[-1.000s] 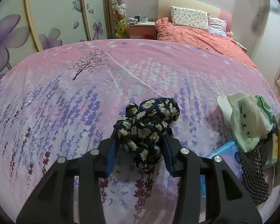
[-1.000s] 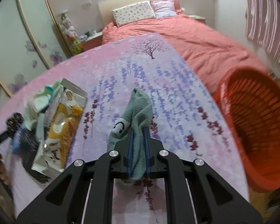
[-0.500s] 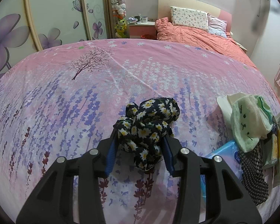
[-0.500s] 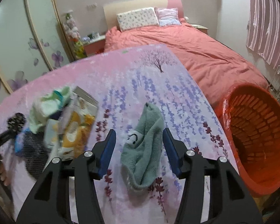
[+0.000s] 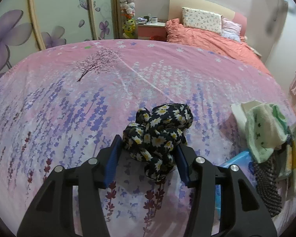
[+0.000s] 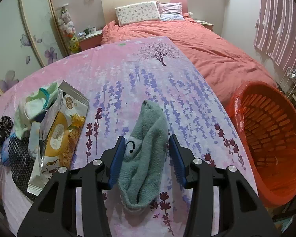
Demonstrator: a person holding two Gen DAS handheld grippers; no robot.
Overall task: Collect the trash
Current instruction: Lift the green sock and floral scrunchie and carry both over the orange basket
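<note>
The left gripper [image 5: 148,156] straddles a crumpled black daisy-print cloth [image 5: 157,136] on the pink lavender-print sheet [image 5: 69,108]; its blue-padded jaws are opening, and the pads stand beside the cloth, the left one clear of it, the right one's contact hidden by the fabric. The right gripper [image 6: 147,158] brackets a grey-green sock [image 6: 146,152] lying flat on the same sheet; its jaws are closing, but visible gaps remain on both sides, so nothing is clamped. The sock's embroidered mark is partly folded under.

To the left in the right wrist view sits a heap: a torn foil snack bag [image 6: 57,136] with a yellow panel, its lettering too distorted to read, pale green and white cloths [image 6: 35,106], a black mesh piece [image 6: 17,158] and a blue packet mostly buried beneath. At that frame's left edge, a fingertip is cut off.

A red slatted basket [image 6: 270,138], lined with red plastic, stands off the sheet's right edge; its visible interior holds nothing, and its base is out of frame.
</note>
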